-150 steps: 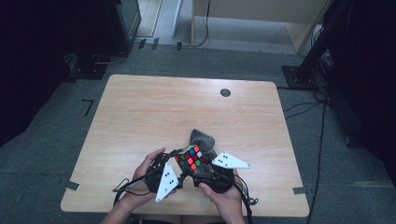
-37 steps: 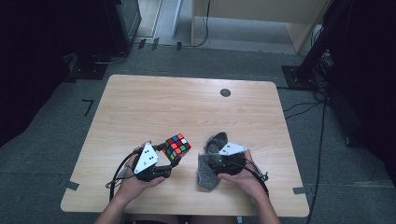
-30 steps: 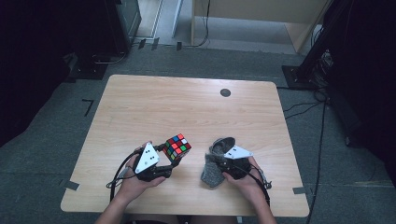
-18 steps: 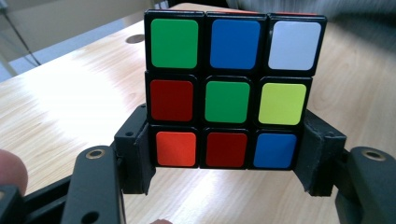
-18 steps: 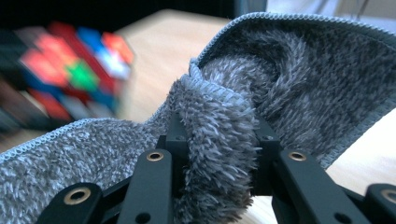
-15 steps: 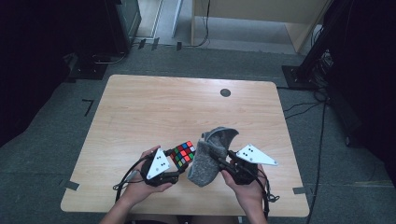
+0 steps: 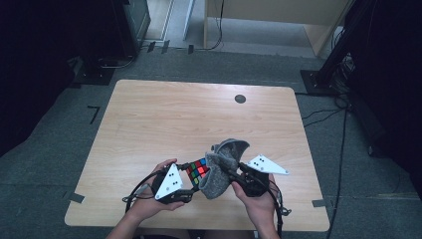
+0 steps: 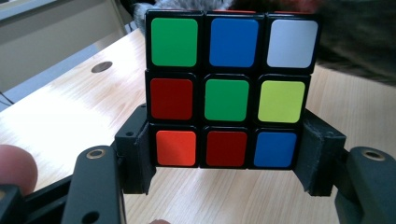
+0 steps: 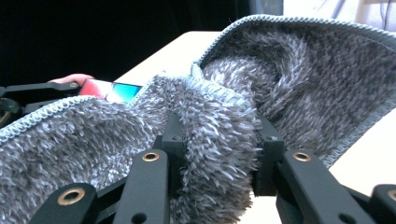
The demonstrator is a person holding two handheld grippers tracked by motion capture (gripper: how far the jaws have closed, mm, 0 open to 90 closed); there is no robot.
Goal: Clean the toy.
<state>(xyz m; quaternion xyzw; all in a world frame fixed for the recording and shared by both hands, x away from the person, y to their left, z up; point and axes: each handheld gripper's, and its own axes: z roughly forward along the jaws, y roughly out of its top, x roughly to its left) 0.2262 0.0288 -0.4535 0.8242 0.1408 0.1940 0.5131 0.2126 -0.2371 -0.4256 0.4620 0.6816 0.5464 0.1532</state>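
Note:
A colour puzzle cube [image 7: 197, 172] [image 8: 227, 88] is clamped between the pads of my left gripper [image 7: 191, 180] [image 8: 227, 158], held just above the table's near edge. Its face toward the camera shows green, blue, white, red and yellow squares. My right gripper [image 7: 234, 178] [image 9: 218, 154] is shut on a bunched fold of a fluffy grey cloth [image 7: 224, 167] [image 9: 285, 88]. The cloth hangs against the cube's right side and hides part of it in the high view. In the right gripper view a corner of the cube [image 9: 112, 90] peeks past the cloth.
The light wooden table [image 7: 164, 119] has a dark round hole [image 7: 240, 98] near its far edge. Cables trail from both grippers over the near edge. A dark floor, black stands and a wooden cabinet surround the table.
The right gripper has lifted the grey cloth off the table and carried it left against the cube. The left gripper with the cube has shifted slightly right toward it.

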